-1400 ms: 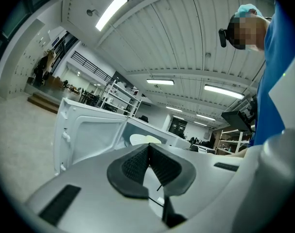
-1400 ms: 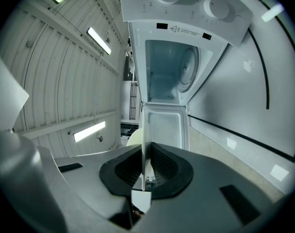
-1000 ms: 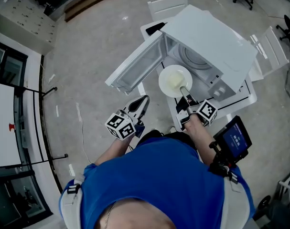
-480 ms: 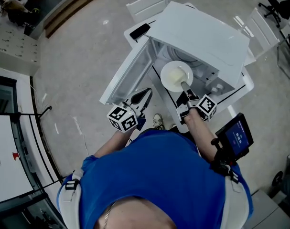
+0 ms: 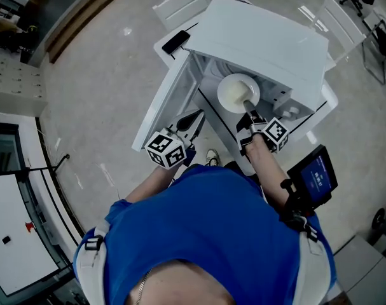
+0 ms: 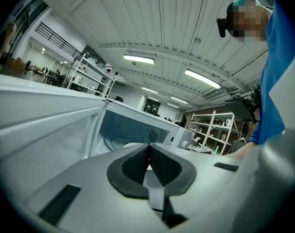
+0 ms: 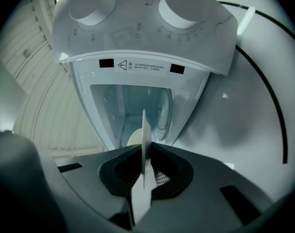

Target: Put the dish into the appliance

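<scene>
While the dish (image 5: 237, 93) is pinched by its near rim in the right gripper (image 5: 249, 111), the rest of it reaches out ahead of the jaws toward the microwave (image 5: 262, 37). The cavity therefore lies straight along the line the gripper points. From the head view the dish shows as a full round, roughly level, sitting at the mouth of the opening just under the front edge of the top. I cannot tell whether its far edge has crossed the threshold.

The right gripper view shows the dish edge-on, a thin pale blade clamped between the pads. The turntable (image 7: 163, 111) lies beyond it, off to one side of the blade, and the knobs (image 7: 179, 6) stand at the top of that rolled picture. As I judge it, the move ahead depends on this relation: the dish lies flat and parallel to the turntable but above it, so it needs a push in and then a small drop.

The door (image 5: 164, 103) hangs wide open to the left. The left gripper (image 5: 196, 117) sits just beside it with its jaws pressed together on nothing, farther from the cavity than the right.
</scene>
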`<state>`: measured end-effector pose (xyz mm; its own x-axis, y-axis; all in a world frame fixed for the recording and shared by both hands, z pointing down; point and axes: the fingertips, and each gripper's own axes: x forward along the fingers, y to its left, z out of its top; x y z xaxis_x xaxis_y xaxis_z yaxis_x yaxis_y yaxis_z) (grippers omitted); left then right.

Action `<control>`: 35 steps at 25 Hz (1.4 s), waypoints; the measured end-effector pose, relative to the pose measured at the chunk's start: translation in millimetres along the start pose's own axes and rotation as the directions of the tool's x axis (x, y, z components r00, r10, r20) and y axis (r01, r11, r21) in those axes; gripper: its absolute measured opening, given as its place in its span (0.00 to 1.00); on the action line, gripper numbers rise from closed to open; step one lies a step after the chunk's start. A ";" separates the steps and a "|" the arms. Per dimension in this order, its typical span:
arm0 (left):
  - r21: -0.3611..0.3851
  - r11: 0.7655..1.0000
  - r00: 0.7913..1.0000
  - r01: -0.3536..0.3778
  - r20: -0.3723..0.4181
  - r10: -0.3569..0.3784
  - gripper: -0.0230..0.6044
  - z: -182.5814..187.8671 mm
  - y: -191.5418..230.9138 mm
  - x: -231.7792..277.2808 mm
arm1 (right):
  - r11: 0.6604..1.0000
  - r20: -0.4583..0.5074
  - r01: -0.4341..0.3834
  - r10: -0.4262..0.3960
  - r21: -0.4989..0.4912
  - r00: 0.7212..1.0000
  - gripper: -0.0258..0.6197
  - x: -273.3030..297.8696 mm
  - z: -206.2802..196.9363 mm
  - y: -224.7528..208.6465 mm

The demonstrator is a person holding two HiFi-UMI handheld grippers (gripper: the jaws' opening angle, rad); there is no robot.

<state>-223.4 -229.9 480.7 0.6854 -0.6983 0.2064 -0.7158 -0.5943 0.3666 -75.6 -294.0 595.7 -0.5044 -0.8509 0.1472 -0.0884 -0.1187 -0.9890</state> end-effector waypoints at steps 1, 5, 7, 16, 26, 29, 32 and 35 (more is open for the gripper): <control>0.002 1.000 1.000 0.000 -0.006 0.000 0.05 -1.1 3.4 3.4 | 1.000 0.010 0.007 -0.007 0.007 1.000 0.08 3.8 2.6 -4.2; 0.008 1.000 1.000 0.004 -0.030 -0.003 0.05 -8.6 30.4 25.4 | 0.999 0.036 0.033 -0.034 0.035 0.999 0.08 34.4 14.7 -30.0; 0.005 1.000 0.999 0.009 -0.042 -0.008 0.05 -9.6 33.9 29.4 | 0.998 0.045 0.042 -0.044 0.047 0.998 0.08 40.8 17.5 -34.4; 0.009 0.999 0.997 0.031 -0.071 -0.030 0.05 -3.8 20.8 24.9 | 0.994 0.088 0.067 -0.074 0.082 0.993 0.07 35.6 24.5 -33.6; 0.012 0.999 0.995 0.040 -0.090 -0.038 0.05 -2.1 21.1 27.7 | 0.992 0.108 0.073 -0.085 0.105 0.991 0.08 38.1 27.5 -40.2; 0.013 0.999 0.994 0.043 -0.097 -0.042 0.05 -1.9 22.8 29.8 | 0.992 0.114 0.072 -0.084 0.104 0.990 0.08 41.6 28.3 -39.9; 0.014 0.999 0.994 0.047 -0.102 -0.045 0.05 -1.7 23.4 31.4 | 0.992 0.123 0.075 -0.088 0.101 0.989 0.08 43.1 29.1 -40.6; 0.015 0.999 0.993 0.050 -0.104 -0.048 0.05 -0.3 23.5 30.0 | 0.992 0.134 0.083 -0.096 0.098 0.986 0.08 43.0 28.5 -40.7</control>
<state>-219.6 -264.7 495.8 0.7294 -0.6234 0.2816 -0.6824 -0.6345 0.3630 -69.2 -340.4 641.9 -0.3743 -0.8963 0.2378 -0.0457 -0.2384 -0.9701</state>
